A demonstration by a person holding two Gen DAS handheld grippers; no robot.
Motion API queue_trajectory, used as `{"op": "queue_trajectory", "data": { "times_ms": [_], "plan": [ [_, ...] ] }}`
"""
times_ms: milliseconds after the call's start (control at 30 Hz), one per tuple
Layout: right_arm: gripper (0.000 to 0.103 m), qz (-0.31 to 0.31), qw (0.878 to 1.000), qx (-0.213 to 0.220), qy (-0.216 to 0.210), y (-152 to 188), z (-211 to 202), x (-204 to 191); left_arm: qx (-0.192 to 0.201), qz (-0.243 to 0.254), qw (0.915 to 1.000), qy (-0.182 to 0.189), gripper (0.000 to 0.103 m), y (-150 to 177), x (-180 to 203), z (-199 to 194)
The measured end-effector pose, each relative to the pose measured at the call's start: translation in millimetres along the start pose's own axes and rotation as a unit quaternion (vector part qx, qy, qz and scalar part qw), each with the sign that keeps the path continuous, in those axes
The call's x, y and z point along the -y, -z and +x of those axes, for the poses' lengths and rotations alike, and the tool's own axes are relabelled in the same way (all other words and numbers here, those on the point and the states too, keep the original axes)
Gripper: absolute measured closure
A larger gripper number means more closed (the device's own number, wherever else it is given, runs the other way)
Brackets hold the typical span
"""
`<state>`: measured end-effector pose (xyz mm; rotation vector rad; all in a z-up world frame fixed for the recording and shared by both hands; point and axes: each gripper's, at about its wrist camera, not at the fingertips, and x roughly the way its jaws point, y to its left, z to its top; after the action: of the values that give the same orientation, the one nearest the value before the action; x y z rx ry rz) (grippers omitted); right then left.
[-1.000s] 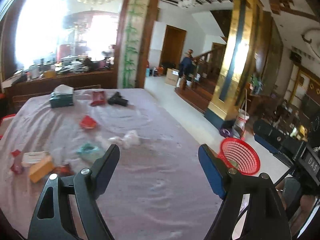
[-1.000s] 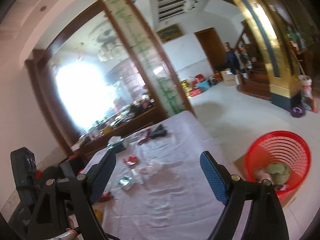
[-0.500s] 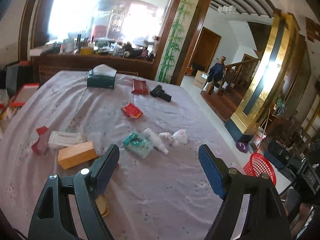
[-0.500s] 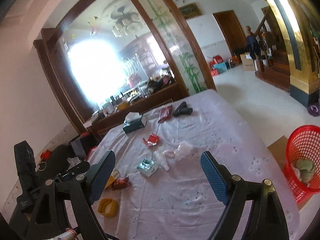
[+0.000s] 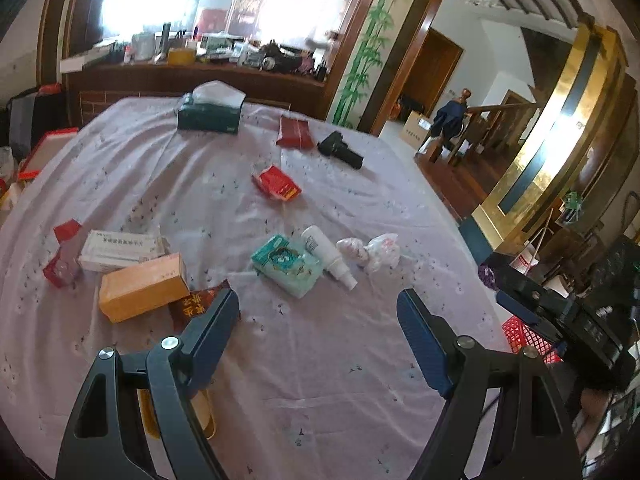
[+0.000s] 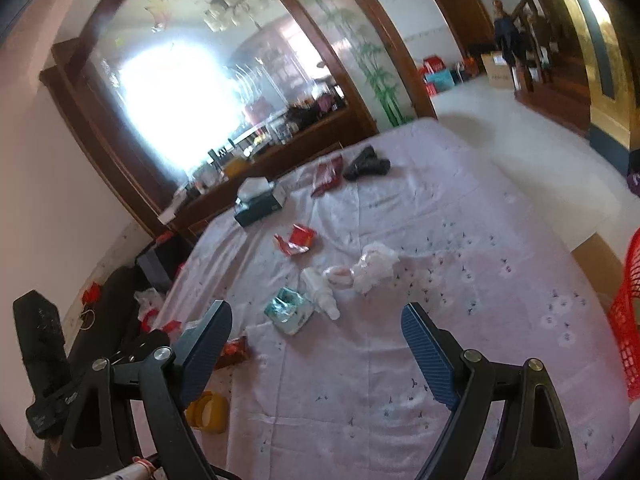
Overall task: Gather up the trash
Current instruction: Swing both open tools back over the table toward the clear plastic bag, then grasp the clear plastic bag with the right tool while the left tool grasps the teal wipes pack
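Observation:
Trash is strewn over a table with a lilac cloth (image 5: 320,360). In the left wrist view I see a teal packet (image 5: 286,265), a white bottle (image 5: 327,256), crumpled white plastic (image 5: 374,253), a torn red packet (image 5: 277,183), an orange box (image 5: 143,287), a white box (image 5: 120,249) and a brown wrapper (image 5: 196,306). My left gripper (image 5: 318,324) hangs open and empty above the near cloth. The right wrist view has the teal packet (image 6: 289,310), the bottle (image 6: 320,290) and the plastic (image 6: 372,266) ahead of my right gripper (image 6: 316,338), which also stands open and empty. A red mesh basket (image 6: 628,320) stands at the table's right side.
Farther back lie a dark green tissue box (image 5: 210,114), a dark red pouch (image 5: 295,132) and a black tool (image 5: 340,150). A yellow tape roll (image 6: 208,411) sits near the front left. A cluttered sideboard (image 5: 200,68) runs behind the table. A person (image 6: 504,32) stands by the stairs.
Both views have swung down and left onto the table, so the trash now lies straight ahead and closer. The red basket has slid to the right edge. Neither gripper's jaws have changed.

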<state>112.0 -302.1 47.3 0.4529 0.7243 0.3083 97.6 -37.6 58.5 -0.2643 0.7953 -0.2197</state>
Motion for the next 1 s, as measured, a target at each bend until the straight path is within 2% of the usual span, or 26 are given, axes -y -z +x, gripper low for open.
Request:
{"op": "queue_trajectory", "data": {
  "times_ms": [200,367,533,667,700,800,900,1000],
  "plan": [
    [0.013,0.024,0.999,-0.028,0.014,-13.5,43.4,15.6,-0.018,-0.006,0.9998,-0.001,0.023,-2.8,-0.2,19.8],
    [0.018,0.063,0.997,-0.042,0.022,-28.1,85.7,34.2,-0.038,-0.020,0.9991,-0.003,0.023,-5.6,-4.1,37.4],
    [0.030,0.097,0.992,-0.074,0.039,-35.8,131.6,53.1,-0.050,-0.031,0.9982,-0.010,0.023,-8.7,-10.5,49.5],
    [0.031,0.112,0.988,-0.094,0.053,-36.4,156.3,61.8,-0.063,-0.042,0.9971,-0.011,0.023,-11.0,-15.2,60.0],
    [0.033,0.116,0.987,-0.099,0.050,-35.9,161.4,63.3,-0.067,-0.047,0.9966,-0.010,0.023,-11.5,-16.5,62.7],
    [0.048,0.109,0.987,-0.111,0.050,-34.2,173.0,61.8,-0.080,-0.069,0.9945,-0.002,0.023,-13.7,-21.2,72.3],
    [0.072,0.104,0.986,-0.120,0.049,-30.1,179.7,62.3,-0.091,-0.094,0.9914,0.000,0.023,-18.0,-26.4,85.1],
    [0.076,0.108,0.988,-0.109,0.035,-27.4,170.0,62.8,-0.109,-0.128,0.9858,0.007,0.023,-22.9,-33.5,101.8]
  ]
}}
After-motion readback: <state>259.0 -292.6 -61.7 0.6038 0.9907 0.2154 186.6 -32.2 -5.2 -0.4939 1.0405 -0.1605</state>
